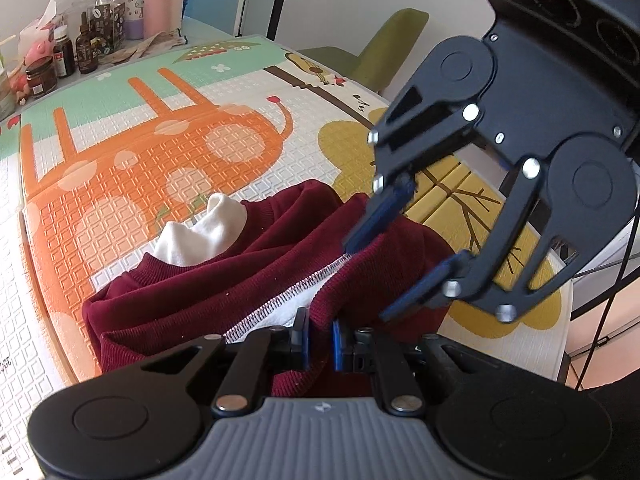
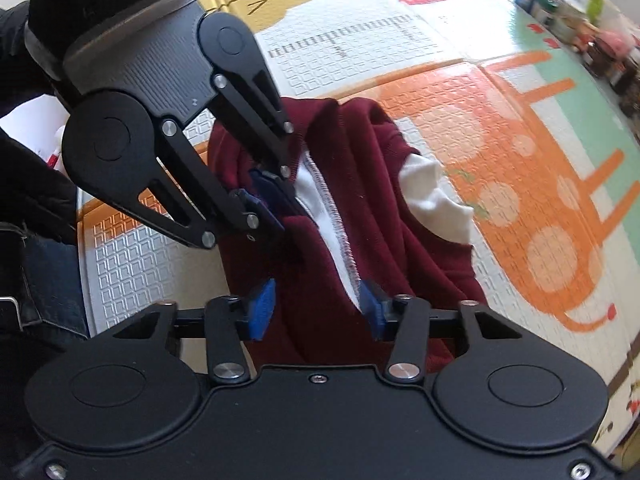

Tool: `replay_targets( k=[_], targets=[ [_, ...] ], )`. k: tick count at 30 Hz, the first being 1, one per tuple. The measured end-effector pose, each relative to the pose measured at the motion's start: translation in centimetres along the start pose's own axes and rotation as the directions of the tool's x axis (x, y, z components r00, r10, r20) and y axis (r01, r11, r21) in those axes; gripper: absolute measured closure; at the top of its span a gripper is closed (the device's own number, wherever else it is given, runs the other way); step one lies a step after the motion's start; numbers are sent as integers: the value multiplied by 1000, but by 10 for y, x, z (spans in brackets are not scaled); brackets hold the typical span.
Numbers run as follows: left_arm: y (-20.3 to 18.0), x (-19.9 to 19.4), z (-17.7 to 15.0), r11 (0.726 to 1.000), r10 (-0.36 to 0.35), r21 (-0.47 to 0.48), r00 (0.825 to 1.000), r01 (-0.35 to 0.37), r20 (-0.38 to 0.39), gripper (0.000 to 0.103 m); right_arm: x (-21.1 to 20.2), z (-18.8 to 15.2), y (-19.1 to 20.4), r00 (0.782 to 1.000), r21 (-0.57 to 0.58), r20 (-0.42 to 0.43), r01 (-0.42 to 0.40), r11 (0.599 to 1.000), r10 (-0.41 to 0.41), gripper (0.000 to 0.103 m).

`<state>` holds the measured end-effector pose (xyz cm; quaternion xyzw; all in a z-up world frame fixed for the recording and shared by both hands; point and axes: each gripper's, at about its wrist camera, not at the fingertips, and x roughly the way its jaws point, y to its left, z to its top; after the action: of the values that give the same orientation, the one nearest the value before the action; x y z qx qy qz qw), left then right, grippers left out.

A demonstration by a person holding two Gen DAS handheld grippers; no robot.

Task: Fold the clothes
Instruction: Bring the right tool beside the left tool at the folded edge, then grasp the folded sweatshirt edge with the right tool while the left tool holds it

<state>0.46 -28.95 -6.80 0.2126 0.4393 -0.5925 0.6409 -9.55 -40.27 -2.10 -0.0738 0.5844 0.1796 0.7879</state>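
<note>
The dark red sweater (image 1: pixel 224 280) lies bunched on the patterned play mat (image 1: pixel 132 152) that covers the tabletop, in the lower middle of the left wrist view, its white lining (image 1: pixel 200 232) and a stitched seam turned outward. The left gripper (image 1: pixel 320 344) at the bottom of that view has its fingers squeezed nearly together on a ridge of the red cloth. The right gripper (image 2: pixel 316 308), at the bottom of its own view, has its blue fingers (image 2: pixel 262 308) partly open, straddling a fold of the sweater beside the seam; whether the pads already press on the cloth I cannot tell. The likely trouble: with the sweater so crumpled, the right fingers may catch several layers, or only the lining, so the garment would lift twisted rather than spread flat. The two grippers also sit just beside each other, so they could knock together, and a thin pinch on the left could slip if the cloth is pulled.
</note>
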Motion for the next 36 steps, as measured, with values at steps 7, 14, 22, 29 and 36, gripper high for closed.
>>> replay_targets(
  k=[7,14,22,29,36],
  targets=[
    [1,-4,2,1000,6,0,1000,-6,7,80,-3,-3,4,1000,-38,11,14,999,-14,97],
    [7,-6,0,996,91,6,996,-91,11,55,-3,-7,-9,998,51,35,59,997,-60,97],
    [25,-19,-2,983,181,13,983,-181,25,35,-3,-13,-28,989,168,85,107,980,-123,98],
    [42,-21,-5,980,198,-29,980,-197,14,31,2,-21,-41,983,268,87,134,954,-162,98],
    [56,-23,-10,968,241,-76,970,-241,0,27,25,-25,-52,979,361,42,170,917,-198,98]
  ],
)
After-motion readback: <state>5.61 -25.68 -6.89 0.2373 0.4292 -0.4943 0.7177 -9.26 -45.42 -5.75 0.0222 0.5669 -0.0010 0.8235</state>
